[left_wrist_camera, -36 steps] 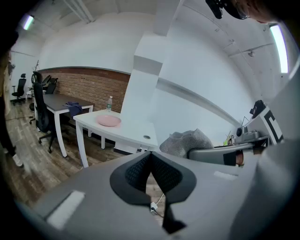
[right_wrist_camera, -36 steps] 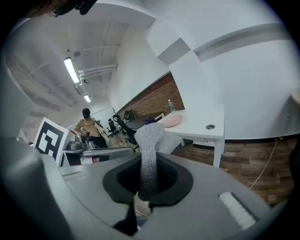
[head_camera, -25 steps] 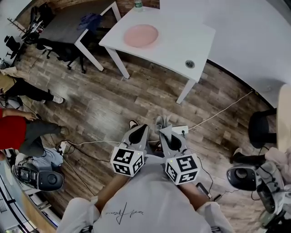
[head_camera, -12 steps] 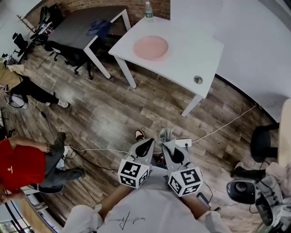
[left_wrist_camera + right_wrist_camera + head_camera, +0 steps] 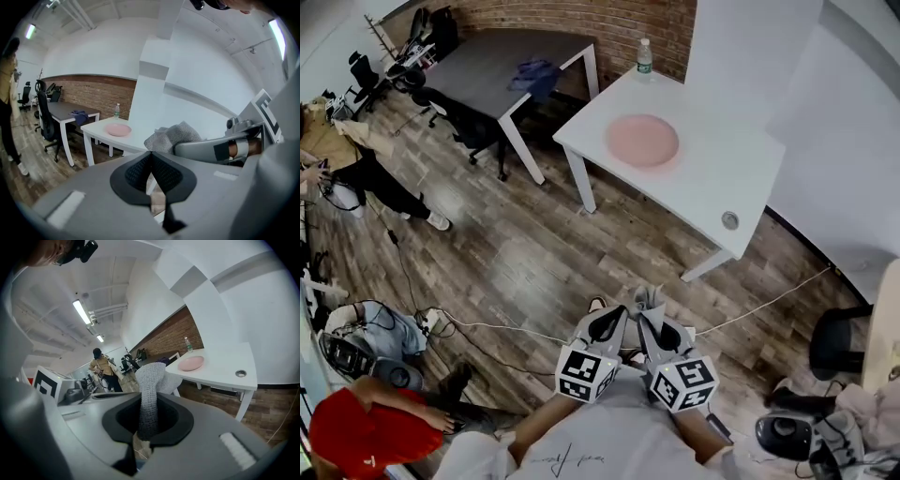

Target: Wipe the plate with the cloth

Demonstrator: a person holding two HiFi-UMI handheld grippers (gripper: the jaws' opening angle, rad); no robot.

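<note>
The pink plate (image 5: 642, 141) lies flat and bare on the white table (image 5: 712, 183), toward the table's far half and well apart from both hand-held grippers. A clear water bottle (image 5: 644, 58) stands upright at the table's far corner, near the brick wall (image 5: 609, 19). A round cable hole (image 5: 730, 220) sits in the tabletop close to the near corner.

The grey knitted cloth (image 5: 150, 380) is clamped in the right hand-held gripper (image 5: 148, 420). Its jaws are closed narrowly on a strip of the fabric, and the loose end bunches above them. The left hand-held gripper (image 5: 151, 174) has its jaws pressed together with nothing between them. Both are held close in front of the person's body, side by side over the floor and short of the table.

The wooden plank floor (image 5: 534, 253) spreads between the person and the table, with a white cable (image 5: 497, 327) trailing across it. To the left of the white table stands a dark grey table (image 5: 478, 61) carrying a crumpled blue fabric (image 5: 534, 77), with black office chairs (image 5: 455, 117) beside it. A white wall (image 5: 825, 112) rises behind and to the right of the white table. A person in red (image 5: 356, 433) crouches at the lower left, and another person in tan (image 5: 337, 155) is at the left edge.
</note>
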